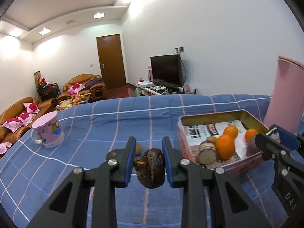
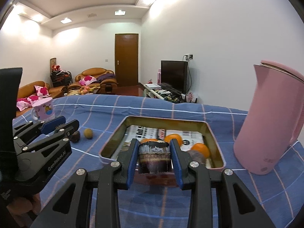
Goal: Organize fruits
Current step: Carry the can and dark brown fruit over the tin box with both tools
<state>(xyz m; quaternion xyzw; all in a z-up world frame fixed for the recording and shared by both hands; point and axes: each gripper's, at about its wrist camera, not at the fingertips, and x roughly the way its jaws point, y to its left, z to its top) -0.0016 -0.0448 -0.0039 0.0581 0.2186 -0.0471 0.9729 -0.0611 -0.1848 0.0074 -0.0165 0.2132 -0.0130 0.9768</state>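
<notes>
Your left tongs are pinching a dark, wrinkled fruit between the blue pads, held clear above the blue checked cloth; a small brown fruit lies on the cloth just beyond the left pad; the pink tin sits to the right of these tongs, near but not touching. Your right tongs are pinching a short dark cane piece, upright between the pads, over the near rim of the tin; inside the tin, on printed paper, lie three oranges and another cane piece, well beyond your pads. A pink mug stands far left on the cloth; a pink jug stands right of the tin.
</notes>
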